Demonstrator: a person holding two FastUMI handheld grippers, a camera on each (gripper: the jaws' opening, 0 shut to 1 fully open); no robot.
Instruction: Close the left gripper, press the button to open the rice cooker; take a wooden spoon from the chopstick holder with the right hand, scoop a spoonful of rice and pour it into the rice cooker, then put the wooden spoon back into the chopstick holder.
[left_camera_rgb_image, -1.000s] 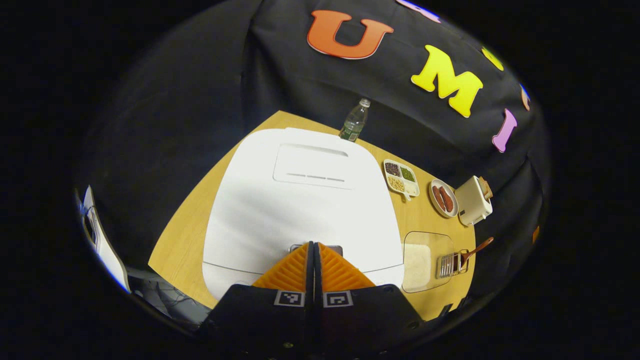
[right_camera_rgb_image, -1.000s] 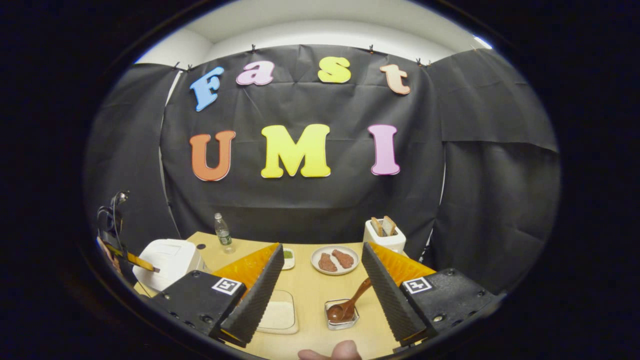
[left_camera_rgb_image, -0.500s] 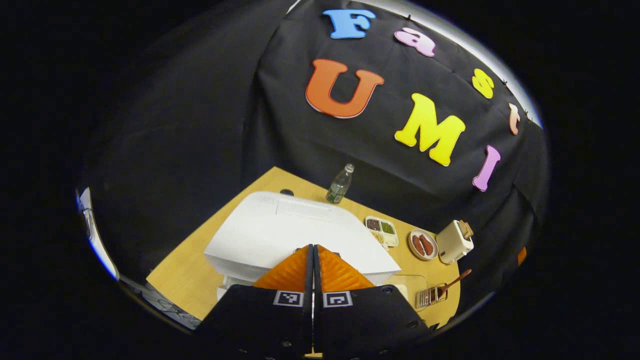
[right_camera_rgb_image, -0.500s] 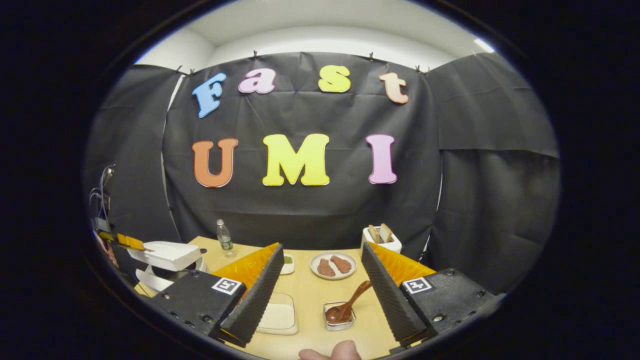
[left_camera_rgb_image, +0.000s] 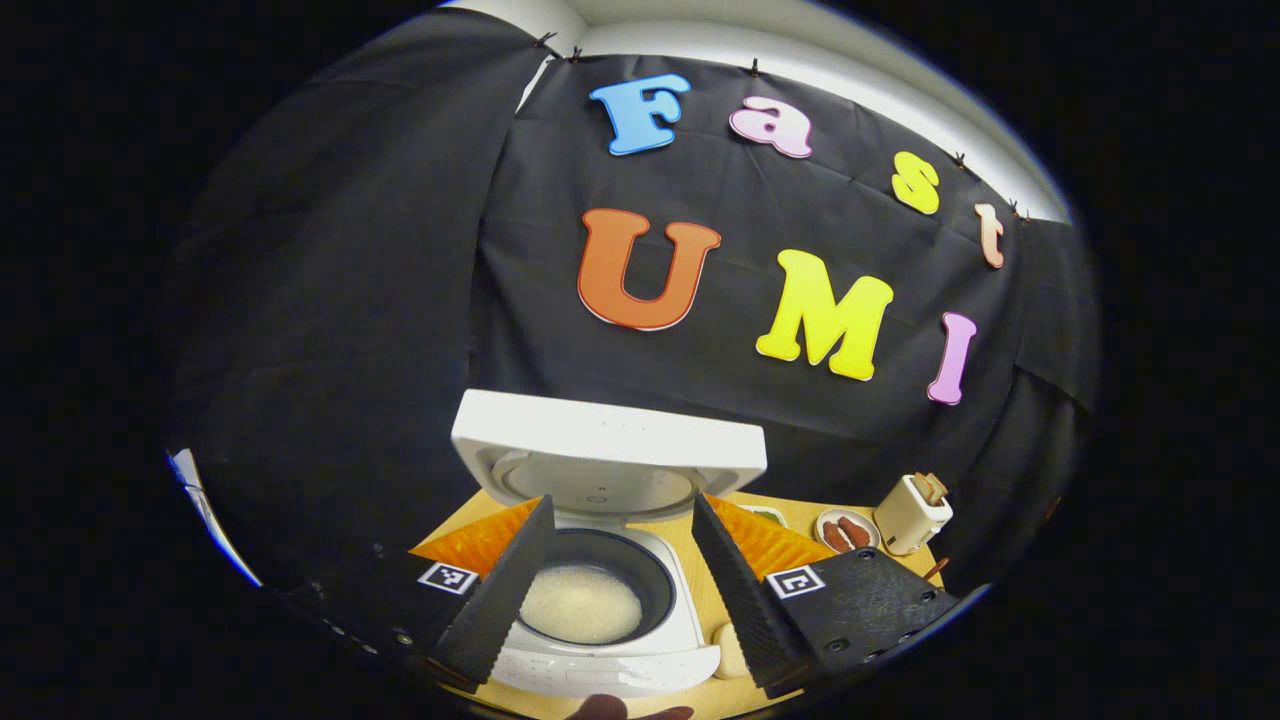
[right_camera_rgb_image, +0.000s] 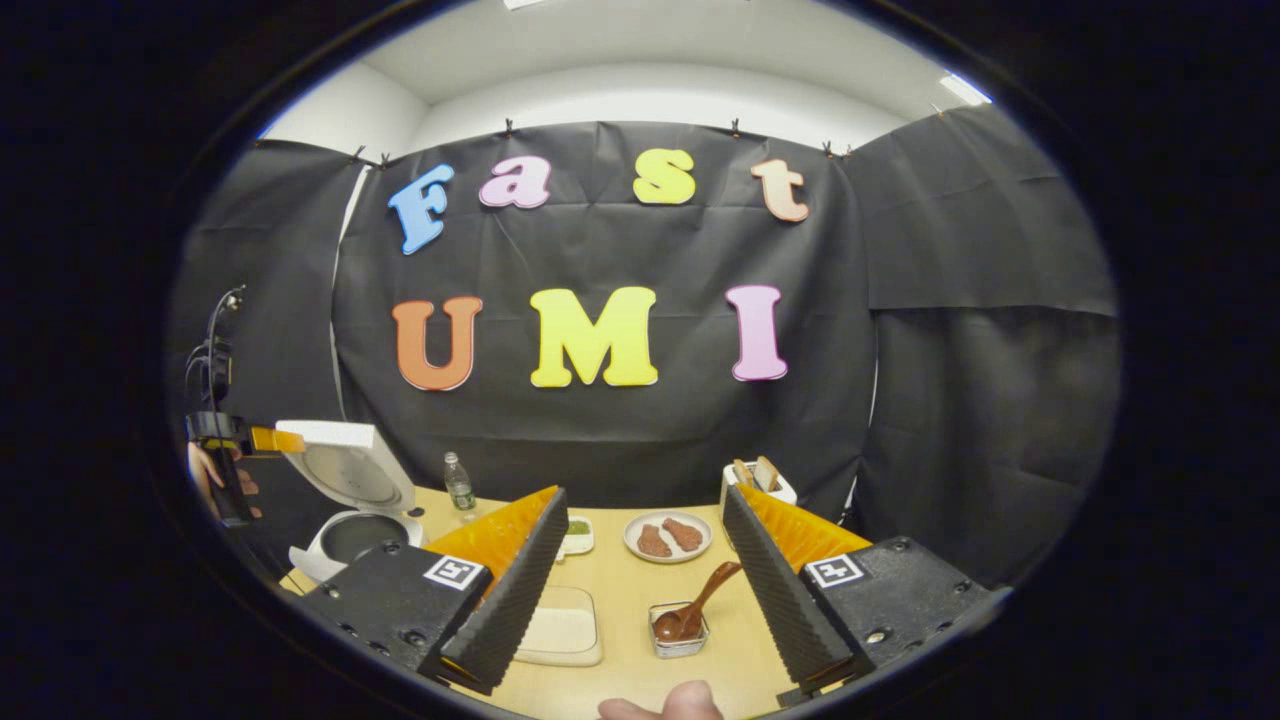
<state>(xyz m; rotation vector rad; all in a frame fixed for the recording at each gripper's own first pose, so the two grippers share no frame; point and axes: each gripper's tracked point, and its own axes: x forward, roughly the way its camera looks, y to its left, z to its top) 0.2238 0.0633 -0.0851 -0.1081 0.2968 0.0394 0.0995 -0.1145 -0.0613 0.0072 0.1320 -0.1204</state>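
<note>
The white rice cooker (left_camera_rgb_image: 600, 650) stands open, its lid (left_camera_rgb_image: 608, 448) raised upright and white grains lying in the dark inner pot (left_camera_rgb_image: 583, 605). My left gripper (left_camera_rgb_image: 620, 500) is open, above and in front of the pot, touching nothing. In the right gripper view the cooker (right_camera_rgb_image: 345, 535) is at the far left, with a hand holding the left gripper (right_camera_rgb_image: 240, 440) beside the lid. My right gripper (right_camera_rgb_image: 644, 492) is open and empty above the table. Below it a wooden spoon (right_camera_rgb_image: 700, 605) leans in a small metal holder (right_camera_rgb_image: 680, 640), beside a shallow tray of rice (right_camera_rgb_image: 560, 632).
On the wooden table (right_camera_rgb_image: 630, 580) stand a water bottle (right_camera_rgb_image: 458, 482), a small divided dish (right_camera_rgb_image: 578, 530), a plate with brown pieces (right_camera_rgb_image: 668, 535) and a white toaster (right_camera_rgb_image: 755, 482) along the back. A fingertip (right_camera_rgb_image: 665, 702) shows at the lower edge.
The left gripper went from shut on the cooker's front to open, and drew back and up. The cooker's lid swung up. The right gripper hardly moved.
</note>
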